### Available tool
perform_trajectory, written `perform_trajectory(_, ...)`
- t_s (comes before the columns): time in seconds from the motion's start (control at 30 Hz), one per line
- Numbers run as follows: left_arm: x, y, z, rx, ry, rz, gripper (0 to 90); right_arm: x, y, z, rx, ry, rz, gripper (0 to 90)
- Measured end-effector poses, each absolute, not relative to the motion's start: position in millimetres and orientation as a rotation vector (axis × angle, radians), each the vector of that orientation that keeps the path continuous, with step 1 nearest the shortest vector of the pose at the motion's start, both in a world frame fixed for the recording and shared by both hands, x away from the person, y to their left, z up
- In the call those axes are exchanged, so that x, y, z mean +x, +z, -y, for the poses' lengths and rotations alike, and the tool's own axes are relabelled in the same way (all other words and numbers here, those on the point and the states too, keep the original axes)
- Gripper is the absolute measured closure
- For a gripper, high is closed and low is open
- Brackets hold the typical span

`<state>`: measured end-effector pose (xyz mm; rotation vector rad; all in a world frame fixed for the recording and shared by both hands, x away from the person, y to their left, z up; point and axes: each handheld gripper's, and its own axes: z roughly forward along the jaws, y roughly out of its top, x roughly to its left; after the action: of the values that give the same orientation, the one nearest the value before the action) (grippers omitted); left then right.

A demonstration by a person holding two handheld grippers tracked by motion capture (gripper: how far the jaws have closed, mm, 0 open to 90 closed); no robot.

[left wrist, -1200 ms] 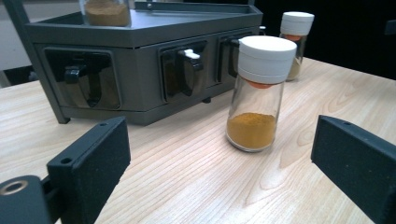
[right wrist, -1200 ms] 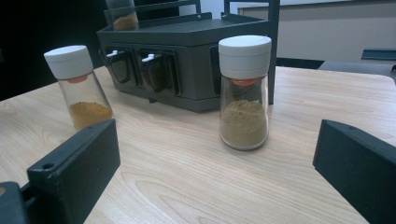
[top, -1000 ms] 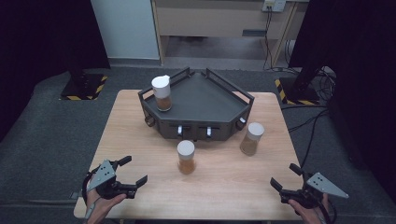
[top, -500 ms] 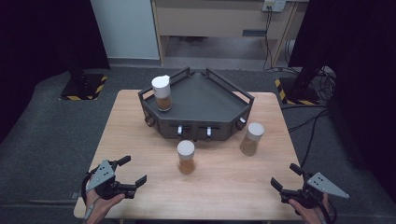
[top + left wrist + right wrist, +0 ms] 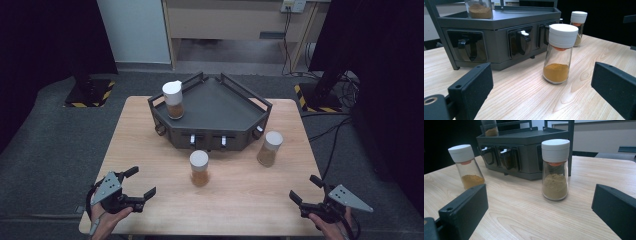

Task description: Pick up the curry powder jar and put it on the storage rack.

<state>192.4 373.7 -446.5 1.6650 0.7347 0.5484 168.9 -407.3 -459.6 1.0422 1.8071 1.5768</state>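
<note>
A dark grey corner-shaped spice rack (image 5: 215, 112) stands at the back of the wooden table (image 5: 150, 150). One white-capped spice jar (image 5: 173, 99) stands on the rack's left end. A second jar (image 5: 199, 168) (image 5: 560, 53) (image 5: 467, 166) with orange powder stands on the table in front of the rack. A third jar (image 5: 269, 148) (image 5: 555, 170) (image 5: 578, 23) with tan powder stands to the right. My left gripper (image 5: 139, 183) rests open at the table's front left corner, empty. My right gripper (image 5: 306, 189) rests open at the front right, also empty.
The rack's front face carries several recessed black hooks (image 5: 520, 41). Bare wood lies between the grippers and the jars. Grey carpet (image 5: 50, 145) surrounds the table, and a cabinet (image 5: 225, 20) stands behind it.
</note>
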Motion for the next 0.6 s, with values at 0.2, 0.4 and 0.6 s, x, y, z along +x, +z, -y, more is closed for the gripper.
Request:
perform_trajectory(0.2, 193.5, -446.2, -373.5, 1.667, 0.544, -0.735, 2.7, 170.0, -459.7, 408.3, 1.028, 1.584, -1.818, 1.0)
perform_trajectory(0.4, 193.2, -446.9, -375.4, 1.659, 0.543, -0.741, 2.7, 171.1, -458.9, 408.5, 1.018, 1.586, -1.829, 1.2)
perform_trajectory(0.6, 193.7, -447.5, -377.6, 1.654, 0.537, -0.745, 2.7, 171.7, -453.3, 408.0, 1.002, 1.590, -1.834, 1.1)
